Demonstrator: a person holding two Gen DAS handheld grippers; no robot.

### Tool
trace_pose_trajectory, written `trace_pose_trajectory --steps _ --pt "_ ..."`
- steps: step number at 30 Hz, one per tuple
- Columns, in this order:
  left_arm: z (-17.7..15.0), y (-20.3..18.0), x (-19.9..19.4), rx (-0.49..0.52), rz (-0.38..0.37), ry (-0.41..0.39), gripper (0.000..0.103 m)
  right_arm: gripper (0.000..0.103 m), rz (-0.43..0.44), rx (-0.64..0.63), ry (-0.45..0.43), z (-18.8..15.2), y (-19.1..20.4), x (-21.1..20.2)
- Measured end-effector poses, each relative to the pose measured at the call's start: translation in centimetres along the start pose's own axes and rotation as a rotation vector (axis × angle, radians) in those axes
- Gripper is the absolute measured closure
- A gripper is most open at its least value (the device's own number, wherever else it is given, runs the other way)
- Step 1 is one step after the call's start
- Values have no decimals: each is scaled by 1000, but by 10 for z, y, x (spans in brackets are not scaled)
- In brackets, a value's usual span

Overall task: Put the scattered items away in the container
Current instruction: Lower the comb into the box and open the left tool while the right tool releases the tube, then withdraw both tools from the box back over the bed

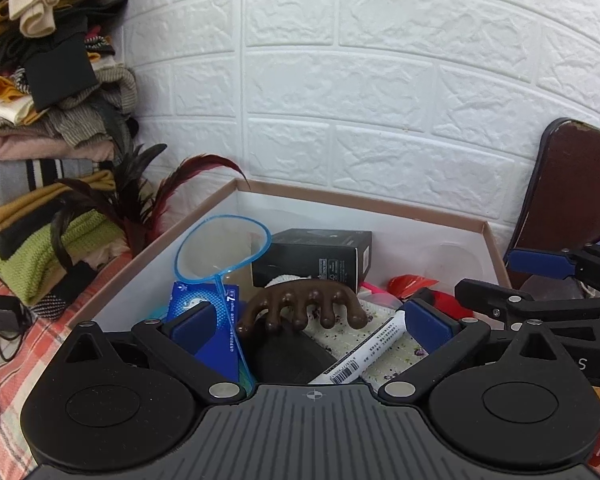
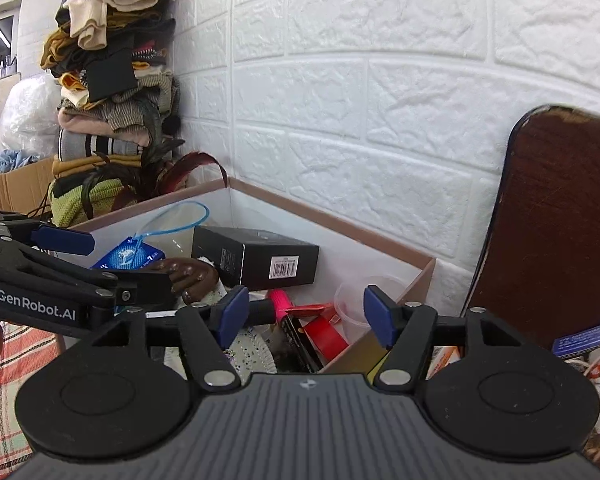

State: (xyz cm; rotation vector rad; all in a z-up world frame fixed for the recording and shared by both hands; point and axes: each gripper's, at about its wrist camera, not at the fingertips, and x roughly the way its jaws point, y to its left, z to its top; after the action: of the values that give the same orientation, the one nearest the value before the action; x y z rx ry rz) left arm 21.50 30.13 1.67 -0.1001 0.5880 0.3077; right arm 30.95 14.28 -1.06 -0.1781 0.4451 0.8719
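Observation:
A white-lined cardboard box [image 1: 380, 208] with a brown rim stands against the wall; it also shows in the right wrist view [image 2: 324, 220]. Inside lie a brown wooden massager [image 1: 304, 308], a blue net scoop [image 1: 220, 248], a black carton [image 1: 320, 256], a blue packet [image 1: 204, 300], a white tube [image 1: 364, 352] and red items [image 2: 324, 332]. My left gripper [image 1: 308, 322] is open and empty above the box's near side. My right gripper [image 2: 306, 316] is open and empty over the box's right part.
A tall pile of folded clothes [image 1: 40, 120] with dark feathers [image 1: 148, 200] stands left of the box. A brown board [image 2: 552, 220] leans on the wall at right. A plaid cloth [image 1: 4, 360] covers the table. Loose packets [image 2: 580, 344] lie at far right.

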Motion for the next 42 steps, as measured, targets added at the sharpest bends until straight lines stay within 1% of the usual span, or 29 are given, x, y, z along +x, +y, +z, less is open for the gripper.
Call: trace_pose_trajectory --steps 1,5,14,18,24,29,37,42 --pt "0 0 -3 -4 -1 1 0 31 -2 0 -3 1 0 -3" --pt "-1 -2 -18 -11 -3 3 0 30 -3 0 -11 5 2 -18" --pt "0 -12 -64 19 0 -30 0 19 -27 -22 -45 12 10 -59" --pt "-4 -17 -86 15 -7 -36 0 9 -49 -18 -59 11 13 -79" --pt "-14 -26 -121 15 -17 -51 0 2 -60 -14 -75 6 19 -112" --pt "-26 -38 -150 31 -33 -69 0 1 -69 -24 -94 -2 24 -143" --pt "-49 -64 -191 91 -49 -92 0 0 -78 -5 -123 -20 28 -191" --pt "-69 -75 -216 85 -54 -93 0 0 -106 17 -126 -38 34 -217"
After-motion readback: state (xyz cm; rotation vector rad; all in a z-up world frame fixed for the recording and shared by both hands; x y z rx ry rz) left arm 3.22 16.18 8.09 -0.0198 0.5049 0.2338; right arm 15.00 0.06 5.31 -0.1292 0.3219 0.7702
